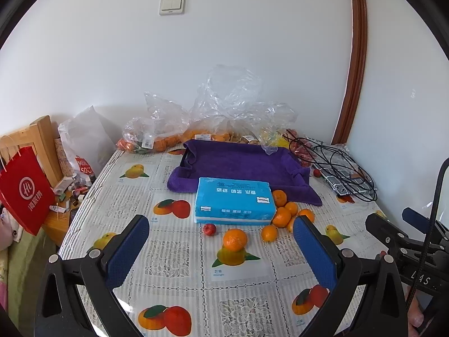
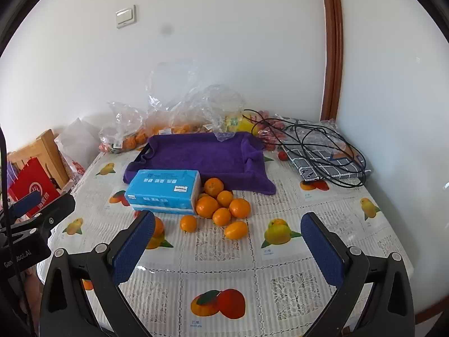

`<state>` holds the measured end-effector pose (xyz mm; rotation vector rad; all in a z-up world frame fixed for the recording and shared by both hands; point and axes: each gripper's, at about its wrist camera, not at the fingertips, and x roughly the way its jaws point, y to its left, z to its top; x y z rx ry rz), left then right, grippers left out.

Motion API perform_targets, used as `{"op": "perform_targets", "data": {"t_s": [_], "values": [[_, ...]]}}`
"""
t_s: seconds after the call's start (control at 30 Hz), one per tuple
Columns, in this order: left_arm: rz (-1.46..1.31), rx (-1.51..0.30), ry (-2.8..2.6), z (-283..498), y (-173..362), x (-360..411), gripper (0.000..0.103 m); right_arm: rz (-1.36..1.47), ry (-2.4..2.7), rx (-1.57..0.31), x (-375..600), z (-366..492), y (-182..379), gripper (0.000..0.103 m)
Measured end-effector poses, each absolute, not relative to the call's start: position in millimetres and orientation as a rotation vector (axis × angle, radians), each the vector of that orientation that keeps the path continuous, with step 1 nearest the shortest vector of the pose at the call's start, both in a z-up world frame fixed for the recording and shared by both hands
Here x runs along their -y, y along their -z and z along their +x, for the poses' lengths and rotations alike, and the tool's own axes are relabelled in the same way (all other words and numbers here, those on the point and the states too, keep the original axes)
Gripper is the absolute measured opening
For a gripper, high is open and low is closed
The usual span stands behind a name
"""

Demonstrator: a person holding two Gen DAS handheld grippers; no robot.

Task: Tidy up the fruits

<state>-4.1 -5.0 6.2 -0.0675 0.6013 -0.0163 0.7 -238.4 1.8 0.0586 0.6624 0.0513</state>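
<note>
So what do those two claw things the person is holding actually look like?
Both match: the left gripper and right gripper each have a black, angular plastic frame with silver rivets at the joints. Their two fingers carry flat, rectangular pads of dimpled blue rubber. A black cable arcs over the right one's body, which bears white lettering. No sleeves are visible.

Left wrist view: low over the near edge of the tabletop (image 1: 179, 275), tilted down, facing the white wall (image 1: 252, 42), from the left side. Right wrist view: same height and tilt, set further right, same wall ahead. Shared by both: blue tissue pack (image 1: 234, 200), purple towel (image 1: 241, 163), loose oranges (image 2: 221, 205), plastic bags (image 1: 224, 106), light switch (image 2: 126, 16). Each gripper visible at the other view's edge.
</note>
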Motion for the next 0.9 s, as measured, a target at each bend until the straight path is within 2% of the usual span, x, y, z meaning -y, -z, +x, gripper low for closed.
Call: {"op": "perform_targets", "data": {"t_s": [0.9], "values": [[-0.063, -0.598, 0.015, -6.0, -7.3, 3.7, 0.103, 0.048, -0.055, -0.651, 236.0, -1.7, -4.9, 0.102]]}}
